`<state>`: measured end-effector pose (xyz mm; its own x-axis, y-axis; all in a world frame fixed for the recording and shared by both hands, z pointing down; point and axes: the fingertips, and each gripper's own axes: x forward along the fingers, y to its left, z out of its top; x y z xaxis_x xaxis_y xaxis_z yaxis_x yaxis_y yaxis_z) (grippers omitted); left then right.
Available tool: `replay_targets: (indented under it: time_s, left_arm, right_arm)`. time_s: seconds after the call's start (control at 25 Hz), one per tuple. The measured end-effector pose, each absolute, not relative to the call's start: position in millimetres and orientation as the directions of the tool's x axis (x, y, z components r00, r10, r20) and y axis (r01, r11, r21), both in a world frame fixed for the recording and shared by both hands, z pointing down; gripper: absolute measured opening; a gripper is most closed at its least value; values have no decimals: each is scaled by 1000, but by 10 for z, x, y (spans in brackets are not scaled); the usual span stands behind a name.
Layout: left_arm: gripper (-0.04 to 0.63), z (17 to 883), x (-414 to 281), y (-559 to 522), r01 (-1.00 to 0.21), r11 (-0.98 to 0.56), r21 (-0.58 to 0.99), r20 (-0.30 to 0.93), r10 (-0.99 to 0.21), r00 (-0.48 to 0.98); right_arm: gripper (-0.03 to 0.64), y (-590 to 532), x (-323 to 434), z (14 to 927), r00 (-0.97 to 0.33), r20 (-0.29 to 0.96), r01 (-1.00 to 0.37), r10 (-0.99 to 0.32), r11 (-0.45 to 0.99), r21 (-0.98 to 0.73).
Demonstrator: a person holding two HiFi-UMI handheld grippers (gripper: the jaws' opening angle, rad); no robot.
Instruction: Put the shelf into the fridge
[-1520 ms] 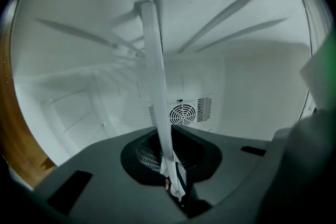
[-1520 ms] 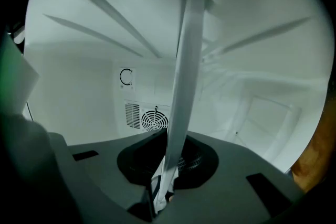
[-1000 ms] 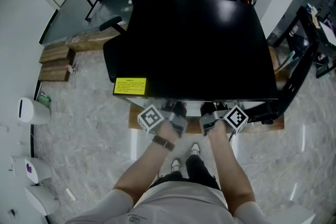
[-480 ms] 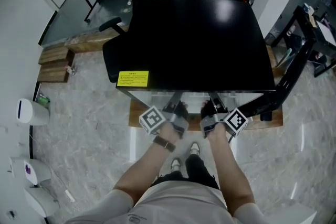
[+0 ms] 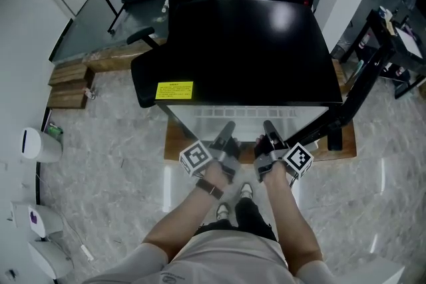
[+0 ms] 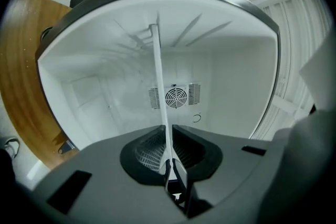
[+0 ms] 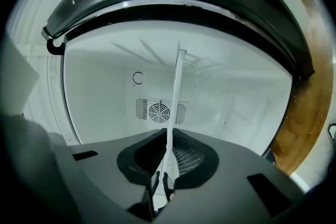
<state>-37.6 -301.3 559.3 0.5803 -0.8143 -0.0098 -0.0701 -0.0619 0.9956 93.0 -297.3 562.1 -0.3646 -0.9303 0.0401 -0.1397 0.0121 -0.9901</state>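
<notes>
We have left gripper (image 6: 169, 168) and right gripper (image 7: 160, 178) clamped on the shelf (image 5: 246, 118), near edge. Level it, then push evenly toward 12 o'clock into the fridge (image 5: 246, 50).

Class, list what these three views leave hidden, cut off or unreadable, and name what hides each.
- Head view: the inside of the fridge is hidden under its black top.
- Head view: the print on the yellow label is too small to read.
- Both gripper views: the shelf shows edge-on, so its surface cannot be seen.
- Left gripper view: the body of the left gripper covers the fridge's lower interior.
</notes>
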Motion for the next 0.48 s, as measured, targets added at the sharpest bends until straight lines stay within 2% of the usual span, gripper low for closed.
replay_targets:
  time_s: [0.28, 0.48]
  left_arm:
    - [6, 5489, -271, -2660, -77, -59, 995, 1, -786, 618]
    - [6, 5332, -239, -2393, -85, -79, 993, -7, -776, 631]
  right_arm:
    - [23, -2640, 898, 5445, -391, 16, -175, -920, 57, -983]
    - [23, -2414, 871, 5277, -407, -2, -195, -914, 88, -977]
